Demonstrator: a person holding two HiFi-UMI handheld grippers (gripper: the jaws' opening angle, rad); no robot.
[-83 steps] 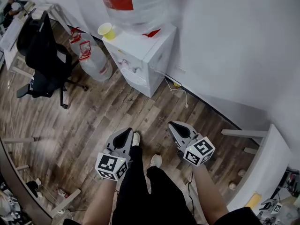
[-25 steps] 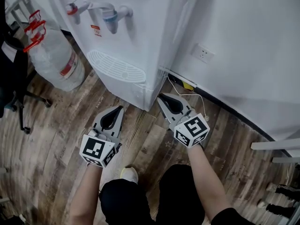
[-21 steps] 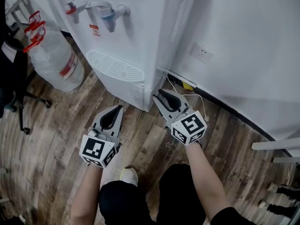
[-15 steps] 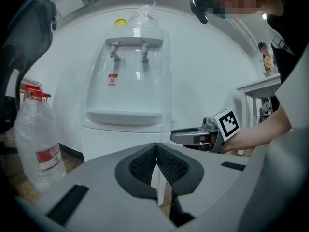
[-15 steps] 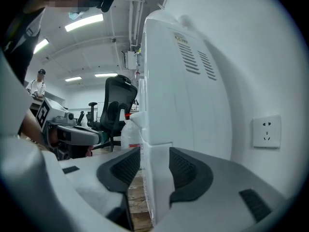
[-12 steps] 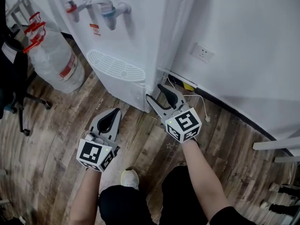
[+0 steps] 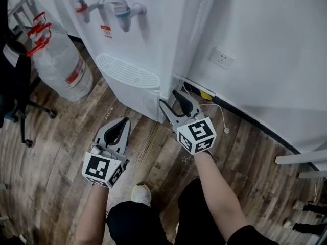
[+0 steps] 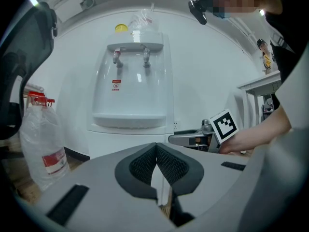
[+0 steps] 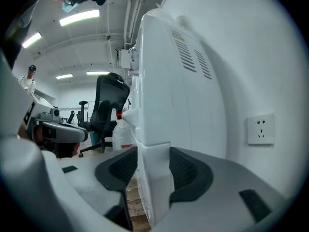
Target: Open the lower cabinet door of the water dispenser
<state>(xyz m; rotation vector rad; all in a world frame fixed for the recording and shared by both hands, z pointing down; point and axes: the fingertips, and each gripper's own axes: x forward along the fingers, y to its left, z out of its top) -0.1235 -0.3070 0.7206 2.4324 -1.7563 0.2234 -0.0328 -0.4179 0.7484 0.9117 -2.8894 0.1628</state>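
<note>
— Wood-plank floor [image 7: 61, 137] and a white wall [image 7: 265, 45]: what do you count around the water dispenser [image 7: 153, 29]?

— On my feed, two taps on its front, one red tap [image 7: 82, 5] and one blue tap [image 7: 124, 10], with one drip grille [image 7: 127, 71] below them. One clear jug [image 7: 64, 68] stands to its left, one office chair [image 7: 13, 80] is farther left, and one wall socket [image 7: 221, 58] is to its right.

— And the lower cabinet door [image 7: 134, 100]?

— Under the grille, and it looks shut from here. The dispenser's front right corner, at door height, stands between the jaws of my right gripper [image 7: 168, 99].

— Clamped?

— No. Those jaws have just been opening and stand wide, one pad on each side of the white corner. I can't tell whether either pad touches it.

— Your other claw?

— My left gripper [image 7: 124, 121] hangs in front of the dispenser, apart from it. Its two pads are pressed together with nothing between them.
</note>
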